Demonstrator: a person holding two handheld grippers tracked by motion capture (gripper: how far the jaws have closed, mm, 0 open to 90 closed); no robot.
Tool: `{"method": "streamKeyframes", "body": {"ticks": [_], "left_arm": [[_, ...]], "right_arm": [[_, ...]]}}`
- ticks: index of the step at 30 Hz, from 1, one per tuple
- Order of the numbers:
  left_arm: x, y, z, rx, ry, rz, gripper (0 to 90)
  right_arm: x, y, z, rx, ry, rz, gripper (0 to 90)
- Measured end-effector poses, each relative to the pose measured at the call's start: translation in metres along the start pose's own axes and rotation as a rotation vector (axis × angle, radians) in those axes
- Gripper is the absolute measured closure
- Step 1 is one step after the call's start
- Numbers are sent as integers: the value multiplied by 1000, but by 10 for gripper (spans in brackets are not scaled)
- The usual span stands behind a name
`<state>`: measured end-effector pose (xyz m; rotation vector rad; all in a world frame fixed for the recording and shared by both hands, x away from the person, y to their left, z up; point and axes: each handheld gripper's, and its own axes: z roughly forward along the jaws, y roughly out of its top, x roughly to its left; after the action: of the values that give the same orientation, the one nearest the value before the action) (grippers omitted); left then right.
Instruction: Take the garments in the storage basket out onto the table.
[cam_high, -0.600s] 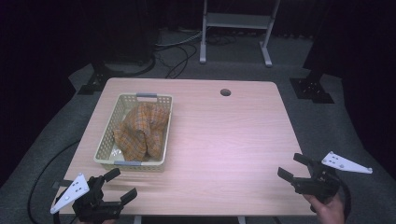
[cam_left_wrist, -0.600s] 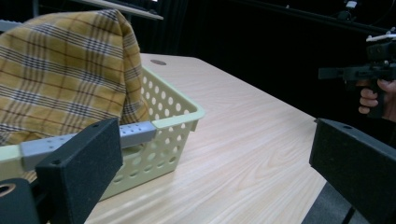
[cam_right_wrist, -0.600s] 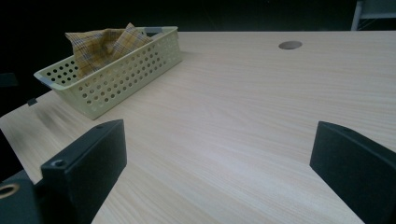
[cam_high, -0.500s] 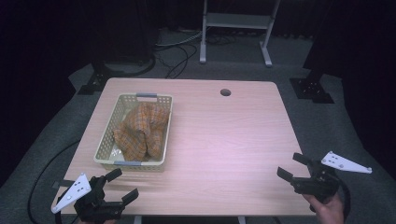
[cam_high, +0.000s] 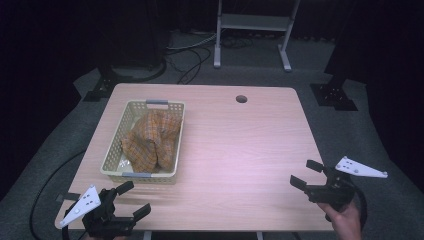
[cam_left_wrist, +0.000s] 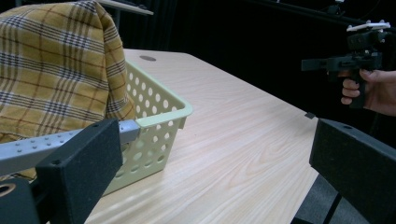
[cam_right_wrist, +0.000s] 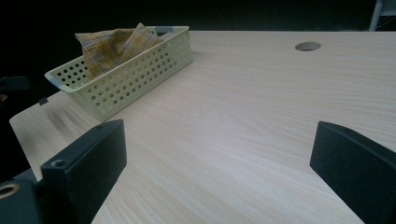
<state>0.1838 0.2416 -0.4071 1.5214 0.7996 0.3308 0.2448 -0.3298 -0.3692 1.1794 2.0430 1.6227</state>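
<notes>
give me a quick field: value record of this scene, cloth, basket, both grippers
cloth: yellow plaid cloth, bunched inside the basket
basket: pale green perforated basket, on the table's left half
table: light wood table, round hole near its far edge
left gripper: left gripper, open, holds nothing, near the table's front left corner
right gripper: right gripper, open, holds nothing, at the right edge

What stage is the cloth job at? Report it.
Nothing looks done yet: the plaid cloth lies bunched in the basket on the table. Both the left gripper and the right gripper are open and empty at the near edge. Likely left: reaching in for the cloth.
</notes>
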Motion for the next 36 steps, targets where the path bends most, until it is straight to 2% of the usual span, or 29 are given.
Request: {"method": "streamKeyframes", "body": {"ticks": [7, 12, 25, 36], "left_arm": [[-2, 0, 3, 0, -13, 2, 26], [-3, 0, 4, 4, -21, 6, 27], [-3, 2, 0, -11, -15, -1, 26], [-1, 2, -2, -21, -6, -4, 27]], "right_arm": [[5, 2, 15, 10, 38, -5, 36], [8, 3, 21, 16, 47, -7, 36], [14, 5, 32, 25, 71, -14, 36], [21, 10, 51, 30, 112, -29, 36]]}}
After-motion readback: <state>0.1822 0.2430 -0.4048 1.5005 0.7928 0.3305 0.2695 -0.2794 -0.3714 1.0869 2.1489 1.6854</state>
